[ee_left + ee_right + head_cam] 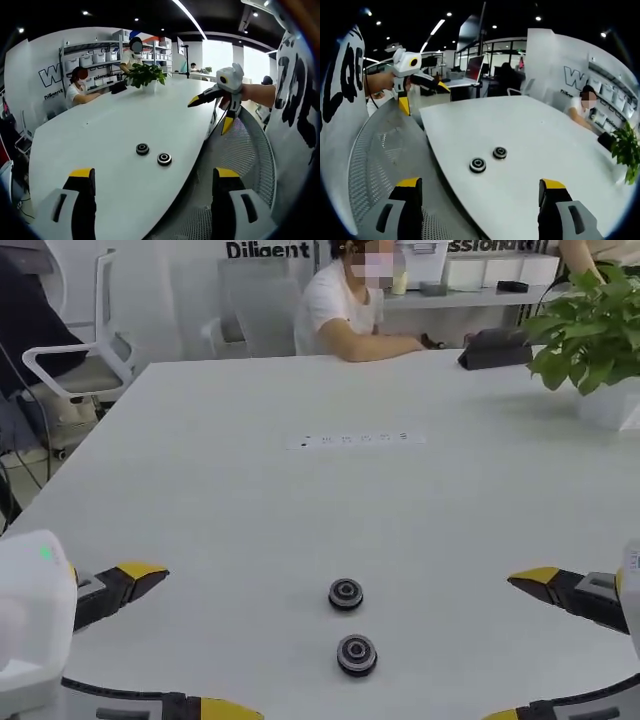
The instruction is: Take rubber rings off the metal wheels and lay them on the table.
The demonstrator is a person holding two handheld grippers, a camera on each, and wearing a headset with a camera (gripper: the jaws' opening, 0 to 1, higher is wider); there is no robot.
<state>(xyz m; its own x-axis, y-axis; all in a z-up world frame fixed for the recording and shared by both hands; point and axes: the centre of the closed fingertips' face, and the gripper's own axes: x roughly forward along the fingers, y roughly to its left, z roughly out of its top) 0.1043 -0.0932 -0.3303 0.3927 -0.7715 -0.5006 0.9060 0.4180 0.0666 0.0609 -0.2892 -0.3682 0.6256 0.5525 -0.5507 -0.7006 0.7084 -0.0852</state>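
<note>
Two small wheels are seen lying flat on the table [250, 510], a matte, pale grey top with a rounded edge. Both are round discs with a bright metal hub inside a black outer band.
- near wheel [357, 655] [164, 159] [477, 164]: placed close to the person's edge of the table. A rubber ring [340, 657] is seated on its rim.
- far wheel [345, 594] [142, 148] [500, 152]: placed just beyond the near one, apart from it, with the same build.

Orientation: the flat faces are turned up, so each axle hole points straight up. No long axis can be given for a disc. The pair is lined up roughly away from the person, with the far one offset slightly left.

The left gripper [195, 640] [155, 172] [425, 100] is held left of the wheels with its jaws spread wide; nothing is gripped. The right gripper [510, 647] [208, 117] [480, 183] is held to the right, likewise spread and empty. The jaws are black with yellow tips. Neither wheel is touched, and both lie between the two grippers.

A leafy plant [585, 325] in a white pot is set at the far right of the table. A person [345, 310] is seated at the far end.
</note>
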